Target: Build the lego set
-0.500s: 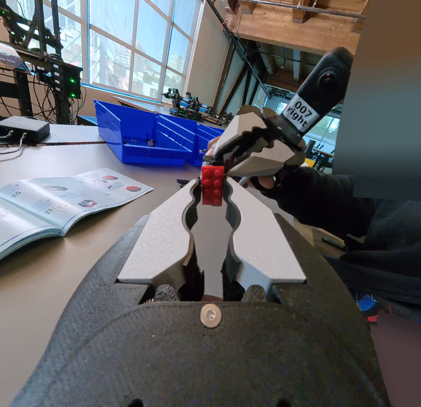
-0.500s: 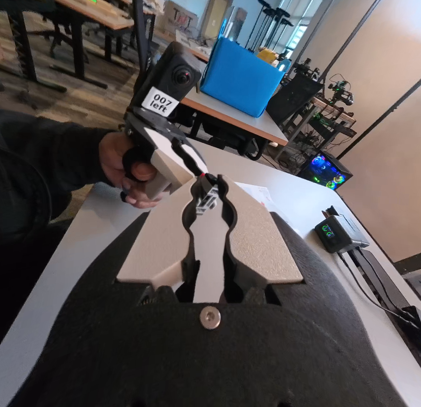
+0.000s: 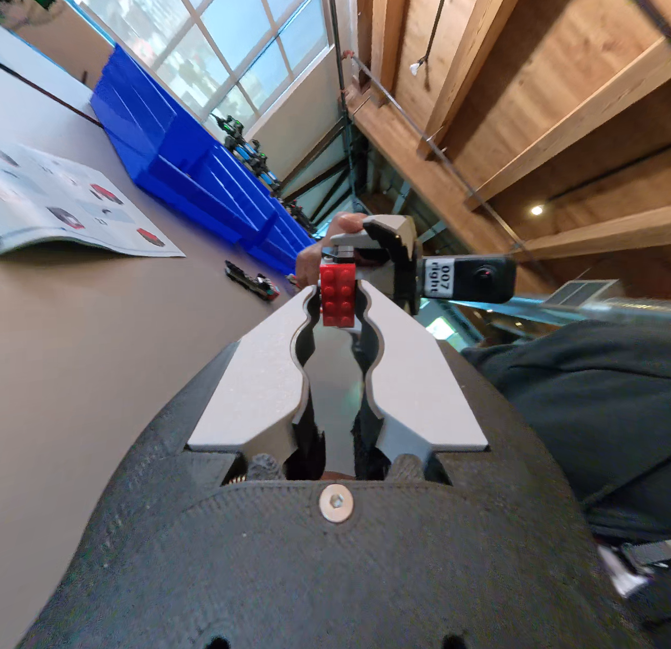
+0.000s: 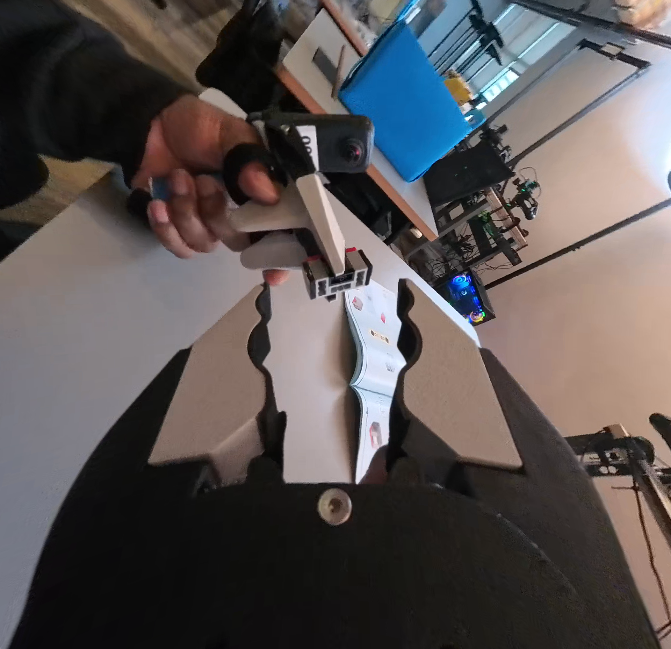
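My bench is a pale grey table (image 3: 90, 341) under tall gridded windows (image 3: 203, 50) and a timber-beamed ceiling (image 3: 526, 104) with one lit downlight (image 3: 536, 210). Beyond it I see a wood-edged desk (image 4: 319, 61), beige walls (image 4: 599, 286) and black equipment racks (image 4: 483, 224).

Left gripper (image 3: 337, 297) clamped; right gripper (image 4: 332, 286) spread

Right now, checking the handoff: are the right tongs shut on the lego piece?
No, the right tongs stand open, apart from the lego piece.
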